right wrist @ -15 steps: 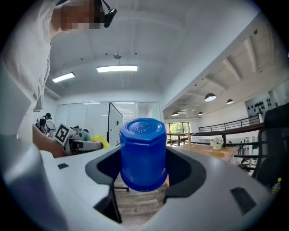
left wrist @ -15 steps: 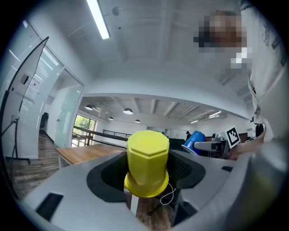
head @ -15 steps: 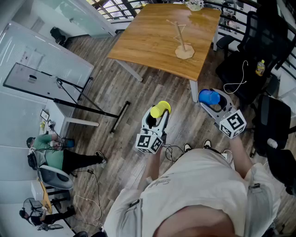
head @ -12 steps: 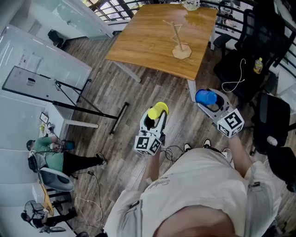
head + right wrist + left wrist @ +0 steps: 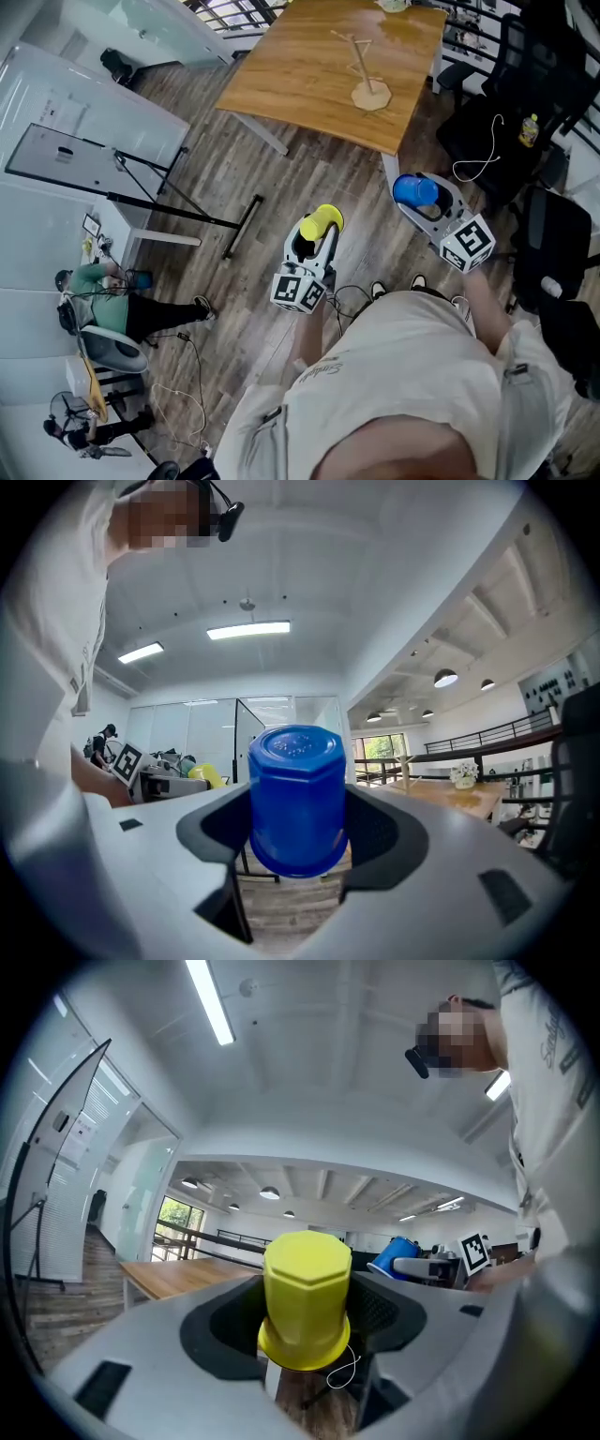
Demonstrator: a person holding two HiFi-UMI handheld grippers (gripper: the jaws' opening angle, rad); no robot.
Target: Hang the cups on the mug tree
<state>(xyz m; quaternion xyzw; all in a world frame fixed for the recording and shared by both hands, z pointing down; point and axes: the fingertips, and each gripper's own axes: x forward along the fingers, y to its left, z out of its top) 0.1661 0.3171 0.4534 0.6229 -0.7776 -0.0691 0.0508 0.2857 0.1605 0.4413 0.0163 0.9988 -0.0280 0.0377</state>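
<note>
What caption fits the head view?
Yellow cup in the left gripper, blue cup in the right gripper, bare mug tree stands on the wooden table.

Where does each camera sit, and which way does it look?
Head view: head-mounted, facing down at table and mug tree; shirt, left gripper, right gripper show.
Left gripper view: on that gripper, along jaws holding the yellow cup; shirt at right.
Right gripper view: likewise, jaws holding the blue cup; shirt at left.
Shared: each gripper view shows the other's cup.
</note>
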